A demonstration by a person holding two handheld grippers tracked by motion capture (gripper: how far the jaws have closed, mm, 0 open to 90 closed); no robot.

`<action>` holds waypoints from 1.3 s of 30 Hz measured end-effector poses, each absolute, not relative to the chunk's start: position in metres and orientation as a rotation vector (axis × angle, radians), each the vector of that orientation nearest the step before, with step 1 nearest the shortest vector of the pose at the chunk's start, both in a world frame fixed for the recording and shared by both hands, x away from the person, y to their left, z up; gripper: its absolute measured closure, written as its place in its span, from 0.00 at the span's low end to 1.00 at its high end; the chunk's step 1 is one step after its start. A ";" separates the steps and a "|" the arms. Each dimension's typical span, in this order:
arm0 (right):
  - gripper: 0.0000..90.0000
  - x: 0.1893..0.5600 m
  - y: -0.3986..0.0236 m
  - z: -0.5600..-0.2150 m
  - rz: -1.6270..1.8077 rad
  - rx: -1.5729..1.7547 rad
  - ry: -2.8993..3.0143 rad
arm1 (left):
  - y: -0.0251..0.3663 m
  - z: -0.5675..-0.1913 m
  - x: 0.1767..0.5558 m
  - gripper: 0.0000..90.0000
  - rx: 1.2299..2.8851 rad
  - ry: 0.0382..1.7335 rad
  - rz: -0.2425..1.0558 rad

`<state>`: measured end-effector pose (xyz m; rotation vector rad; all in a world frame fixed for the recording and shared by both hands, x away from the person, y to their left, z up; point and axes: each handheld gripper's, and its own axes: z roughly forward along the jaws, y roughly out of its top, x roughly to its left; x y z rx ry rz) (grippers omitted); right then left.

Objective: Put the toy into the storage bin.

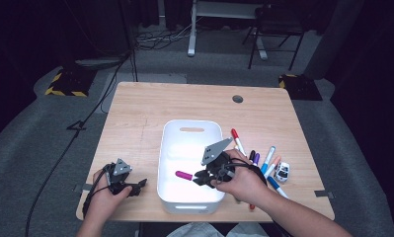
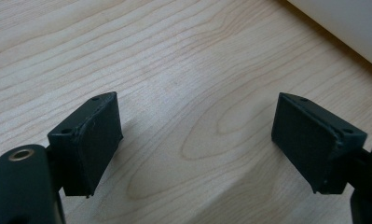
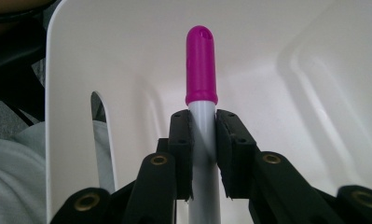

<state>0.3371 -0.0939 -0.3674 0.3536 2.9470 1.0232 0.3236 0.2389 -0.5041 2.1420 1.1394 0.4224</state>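
Observation:
My right gripper [image 1: 200, 177] is shut on a marker with a magenta cap [image 1: 183, 175] and a grey barrel, held over the inside of the white bin [image 1: 171, 129]. In the right gripper view the jaws clamp the marker's barrel [image 3: 203, 140] just below the cap, which points at the bin's near wall [image 3: 72, 93] beside its handle slot. My left gripper [image 1: 141, 183] rests low over the bare wood at the table's front left, left of the bin. Its jaws stand wide apart in the left gripper view [image 2: 197, 135], with nothing between them.
Several loose markers [image 1: 268, 160] lie on the table right of the bin, among them a red-capped one [image 1: 237, 139]. A small white toy car [image 1: 282, 172] sits beside them. A round cable grommet [image 1: 238, 98] is at the back of the wooden table [image 1: 135, 113].

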 end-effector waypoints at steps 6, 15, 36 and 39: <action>0.86 0.332 -0.088 -0.371 0.950 0.361 2.964 | 0.239 -0.504 0.324 0.18 2.143 1.139 0.423; 0.86 0.324 -0.078 -0.382 0.819 0.374 3.017 | 0.239 -0.504 0.324 0.18 2.143 1.139 0.420; 0.66 0.328 -0.090 -0.367 1.036 0.460 2.923 | 0.239 -0.504 0.324 0.18 2.144 1.138 0.420; 0.65 0.330 -0.099 -0.360 1.070 0.476 2.897 | 0.239 -0.504 0.324 0.18 2.142 1.138 0.415</action>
